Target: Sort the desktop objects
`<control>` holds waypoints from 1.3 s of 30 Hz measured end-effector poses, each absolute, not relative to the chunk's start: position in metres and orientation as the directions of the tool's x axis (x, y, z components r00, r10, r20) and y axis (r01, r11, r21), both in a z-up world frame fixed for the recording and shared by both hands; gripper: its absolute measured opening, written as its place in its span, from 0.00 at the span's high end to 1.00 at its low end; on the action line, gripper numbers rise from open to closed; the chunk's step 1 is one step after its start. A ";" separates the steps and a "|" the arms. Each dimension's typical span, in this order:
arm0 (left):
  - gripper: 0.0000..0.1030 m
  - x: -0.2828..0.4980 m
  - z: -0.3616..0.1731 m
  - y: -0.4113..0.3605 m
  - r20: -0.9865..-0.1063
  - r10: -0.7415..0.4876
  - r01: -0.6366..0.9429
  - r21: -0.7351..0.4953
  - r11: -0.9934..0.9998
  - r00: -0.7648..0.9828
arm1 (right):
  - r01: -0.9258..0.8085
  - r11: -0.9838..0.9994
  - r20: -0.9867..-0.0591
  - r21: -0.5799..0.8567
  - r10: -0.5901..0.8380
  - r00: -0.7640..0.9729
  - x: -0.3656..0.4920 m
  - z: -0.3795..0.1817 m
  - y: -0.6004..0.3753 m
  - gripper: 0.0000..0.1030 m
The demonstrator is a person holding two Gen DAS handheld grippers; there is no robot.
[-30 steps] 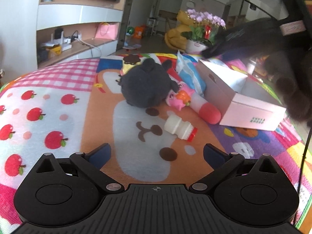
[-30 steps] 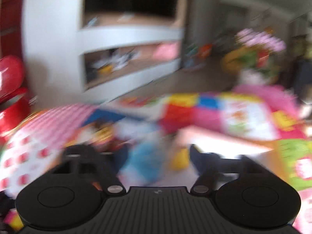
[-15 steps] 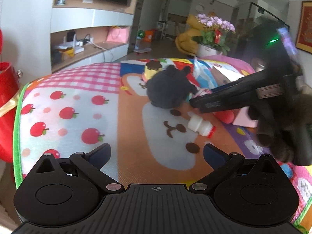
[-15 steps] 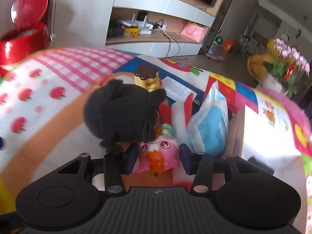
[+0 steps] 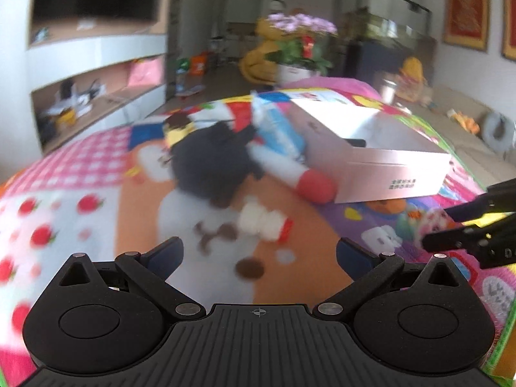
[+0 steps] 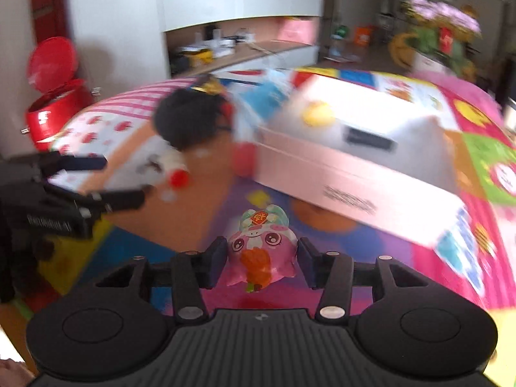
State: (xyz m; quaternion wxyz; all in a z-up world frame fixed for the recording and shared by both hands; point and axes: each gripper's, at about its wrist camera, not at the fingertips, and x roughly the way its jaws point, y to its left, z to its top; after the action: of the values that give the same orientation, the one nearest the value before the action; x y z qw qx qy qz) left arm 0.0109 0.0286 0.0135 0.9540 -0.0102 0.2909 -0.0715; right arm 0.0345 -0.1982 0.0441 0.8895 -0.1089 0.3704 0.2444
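Tabletop (image 5: pixel 96 167): covered by a bright cartoon mat, everything on it crowded toward the far side. Box (image 6: pixel 354 174): pale pink, open-topped, the largest item, with something yellow and something dark already inside; presumably the sorting bin. Black plush (image 5: pixel 213 164): lying left of the box, touching the red-capped white tube (image 5: pixel 290 174) that leans against the box's near wall. Small white bottle (image 5: pixel 264 222): red cap, on its side just in front of the plush, apart from the box. Pink pig toy (image 6: pixel 262 254): half a second ago it was wedged in the pile beside the plush; now it sits out over the purple patch of the mat, near the box's front corner. Right tongs (image 6: pixel 261 259): about a third open and easing wider, the toy between the pads, left pad touching, right pad with a sliver of gap. Left tongs (image 5: pixel 258 251): wide open, empty, aimed toward the bottle. Judgement: one item pulled free of the clutter; it has yet to go into the box.
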 end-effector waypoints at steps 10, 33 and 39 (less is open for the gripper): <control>0.08 0.048 0.003 0.011 -0.594 -0.094 0.165 0.066 0.984 0.799 | -0.371 0.928 -0.671 0.034 0.297 0.679 0.000 0.021 -0.241 0.13; 0.34 0.010 -0.002 -0.028 -0.633 -0.252 0.294 -0.041 0.955 0.732 | -0.315 0.949 -0.700 0.018 0.237 0.673 -0.008 0.002 -0.226 0.00; 0.06 0.003 -0.005 -0.023 -0.644 -0.229 0.244 -0.068 0.967 0.730 | -0.323 0.946 -0.665 0.035 0.263 0.699 -0.006 0.013 -0.231 0.01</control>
State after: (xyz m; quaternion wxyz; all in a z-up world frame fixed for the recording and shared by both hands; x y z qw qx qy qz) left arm 0.0026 -0.0229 -0.0053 0.9299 0.0105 0.3450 -0.1272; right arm -0.0056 -0.2312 0.0130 0.9207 -0.0421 0.3538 0.1592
